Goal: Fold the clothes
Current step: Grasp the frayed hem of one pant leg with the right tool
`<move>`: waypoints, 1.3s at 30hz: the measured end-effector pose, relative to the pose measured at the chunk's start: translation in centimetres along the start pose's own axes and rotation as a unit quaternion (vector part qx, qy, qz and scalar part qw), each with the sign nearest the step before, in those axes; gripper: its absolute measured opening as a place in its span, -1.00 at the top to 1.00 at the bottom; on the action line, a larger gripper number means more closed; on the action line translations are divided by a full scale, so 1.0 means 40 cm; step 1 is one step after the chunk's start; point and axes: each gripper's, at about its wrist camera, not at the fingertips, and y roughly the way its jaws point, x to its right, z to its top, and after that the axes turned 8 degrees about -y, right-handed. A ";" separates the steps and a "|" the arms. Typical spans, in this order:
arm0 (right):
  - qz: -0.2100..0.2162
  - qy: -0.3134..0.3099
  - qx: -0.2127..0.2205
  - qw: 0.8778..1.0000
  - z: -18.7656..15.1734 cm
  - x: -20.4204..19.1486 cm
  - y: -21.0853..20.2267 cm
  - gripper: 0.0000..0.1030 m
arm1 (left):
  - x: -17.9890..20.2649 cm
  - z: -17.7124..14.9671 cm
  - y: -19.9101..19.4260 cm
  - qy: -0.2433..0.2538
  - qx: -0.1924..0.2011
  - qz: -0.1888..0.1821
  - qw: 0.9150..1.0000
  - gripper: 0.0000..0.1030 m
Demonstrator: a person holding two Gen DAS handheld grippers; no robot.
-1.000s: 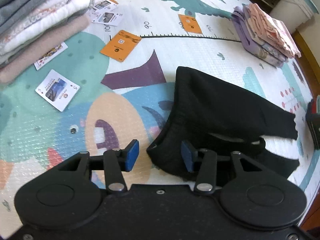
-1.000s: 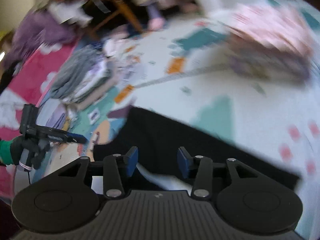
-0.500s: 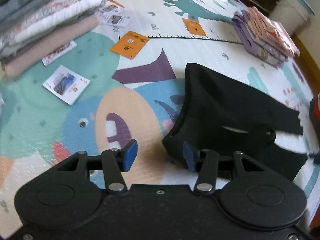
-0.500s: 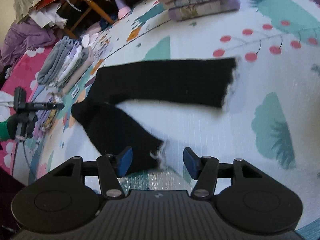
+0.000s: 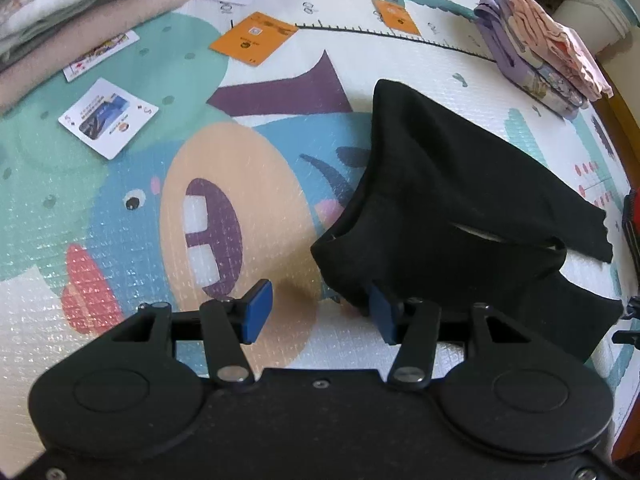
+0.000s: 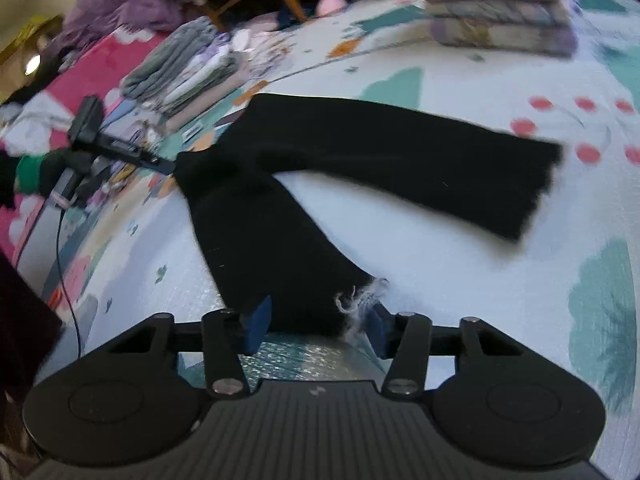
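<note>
- the black trousers (image 6: 360, 184) lie on the play mat (image 5: 120, 240), legs splayed in a v; a second ago the right camera was still swinging and smeared, now it has settled low at the frayed hem (image 6: 360, 300) of the near leg.
- the right gripper (image 6: 316, 324) has come in from hovering short of that hem to having it between its wide-open jaws, nothing pinched yet.
- the left gripper (image 5: 320, 312) has crept toward the waist end over the last second; its jaws stand wide apart and empty, the right-hand pad (image 5: 380, 314) just touching or tucked under the bunched waistband corner (image 5: 344, 256), i cannot tell which.
- to my eye that means both ends are lined up for a grab, so the folding itself hasn't started.
- writing: the scattered playing cards (image 5: 108, 118) show a "5" in the corner; the orange card (image 5: 254, 38) has small print i can't read; the mat has a printed ruler line (image 5: 400, 34) with numbers too distorted to make out.
- folded stacks sit well apart: pale ones (image 5: 80, 8) far left, pink and purple ones (image 5: 540, 52) far right.
</note>
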 end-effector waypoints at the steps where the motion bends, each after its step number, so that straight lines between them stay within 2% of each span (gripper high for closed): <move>1: 0.003 -0.012 0.000 1.000 0.007 -0.009 -0.002 0.13 | -0.003 0.000 0.004 0.001 -0.001 -0.001 1.000 -0.01; 3: 0.008 -0.037 -0.005 0.999 0.019 -0.025 -0.002 0.20 | -0.011 0.002 0.009 0.001 0.000 -0.001 1.000 -0.02; 6: 0.012 -0.067 -0.022 0.997 0.033 -0.044 0.010 0.45 | -0.022 0.007 0.016 -0.009 0.002 -0.008 1.000 -0.02; 8: 0.016 -0.062 -0.032 0.997 0.039 -0.049 0.016 0.65 | -0.023 0.009 0.017 -0.011 0.003 -0.014 1.000 -0.02; 10: 0.026 -0.020 -0.030 0.999 0.048 -0.036 0.013 0.77 | -0.023 0.011 0.018 -0.011 0.003 -0.019 1.000 -0.02; 13: 0.057 0.097 0.000 0.994 0.060 0.011 -0.014 0.83 | -0.024 0.012 0.019 -0.014 0.003 -0.022 1.000 -0.02; 16: 0.087 0.201 0.025 0.975 0.056 0.056 -0.049 0.85 | -0.025 0.010 0.019 -0.013 0.003 -0.026 1.000 -0.02; 20: 0.111 0.311 0.034 0.943 0.015 0.111 -0.075 0.86 | -0.026 0.006 0.016 -0.013 0.003 -0.034 0.999 -0.04; 24: 0.116 0.391 0.019 0.913 -0.052 0.149 -0.077 0.86 | -0.027 0.007 0.011 -0.017 0.008 -0.042 0.999 -0.04; 26: 0.102 0.416 -0.002 0.904 -0.088 0.163 -0.066 0.86 | -0.026 0.009 0.011 -0.020 0.010 -0.044 0.999 -0.04; 28: 0.085 0.427 -0.021 0.900 -0.118 0.163 -0.054 0.86 | -0.026 0.012 0.012 -0.022 0.011 -0.046 0.999 -0.04; 30: 0.076 0.420 -0.033 0.904 -0.128 0.156 -0.047 0.83 | -0.021 0.013 0.015 -0.024 0.012 -0.049 0.998 -0.04; 33: 0.062 0.375 -0.047 0.924 -0.119 0.129 -0.042 0.66 | -0.006 0.012 0.021 -0.018 0.012 -0.052 0.998 -0.04; 35: 0.052 0.343 -0.055 0.936 -0.113 0.111 -0.038 0.20 | 0.007 0.009 0.027 -0.009 0.013 -0.049 0.999 -0.04; 36: 0.043 0.327 -0.060 0.942 -0.109 0.099 -0.035 0.13 | 0.013 0.008 0.030 -0.004 0.014 -0.046 0.999 -0.04; 37: 0.040 0.314 -0.063 0.947 -0.106 0.089 -0.031 0.13 | 0.018 0.008 0.033 0.001 0.015 -0.042 0.999 -0.04; 38: 0.040 0.302 -0.066 0.950 -0.104 0.079 -0.027 0.25 | 0.022 0.008 0.034 0.005 0.015 -0.039 0.999 -0.04; 39: 0.047 0.295 -0.073 0.952 -0.105 0.071 -0.020 0.46 | 0.024 0.010 0.033 0.007 0.019 -0.036 0.999 -0.04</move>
